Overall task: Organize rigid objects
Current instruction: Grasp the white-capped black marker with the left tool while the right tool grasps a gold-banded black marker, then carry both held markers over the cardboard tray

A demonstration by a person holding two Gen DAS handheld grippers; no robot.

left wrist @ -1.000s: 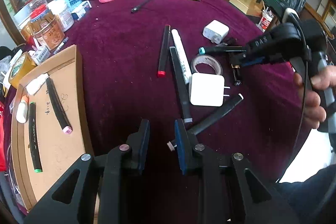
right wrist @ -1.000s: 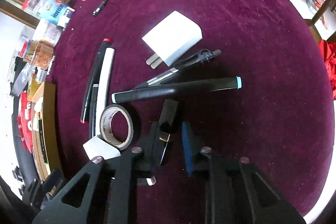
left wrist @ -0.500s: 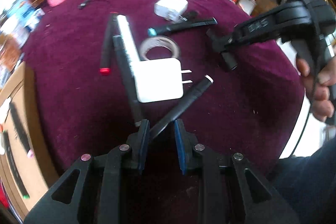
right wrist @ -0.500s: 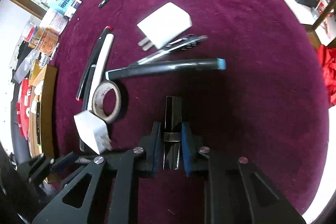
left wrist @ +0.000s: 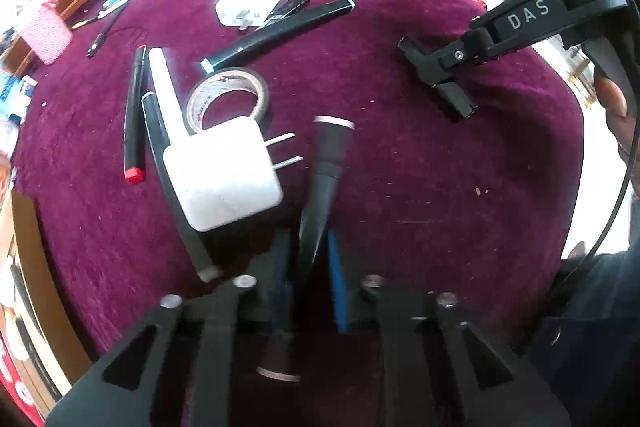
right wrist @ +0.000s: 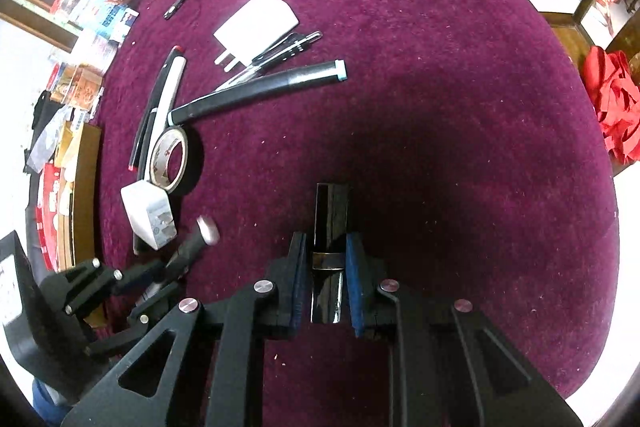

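The left gripper (left wrist: pixel 306 259) is clamped on a black marker (left wrist: pixel 326 171) with a pale end cap; only the right wrist view shows this marker lifted off the tablecloth (right wrist: pixel 440 47). The right gripper (right wrist: pixel 326 279) grips a glossy, flat-sided black case (right wrist: pixel 331 211); only the left wrist view shows that case from the side, angled down near the cloth. Just beside the marker lies a smooth white charger (left wrist: pixel 222 177), touching a tape roll (left wrist: pixel 228 95). The velvety purple cloth is open toward its curved right edge.
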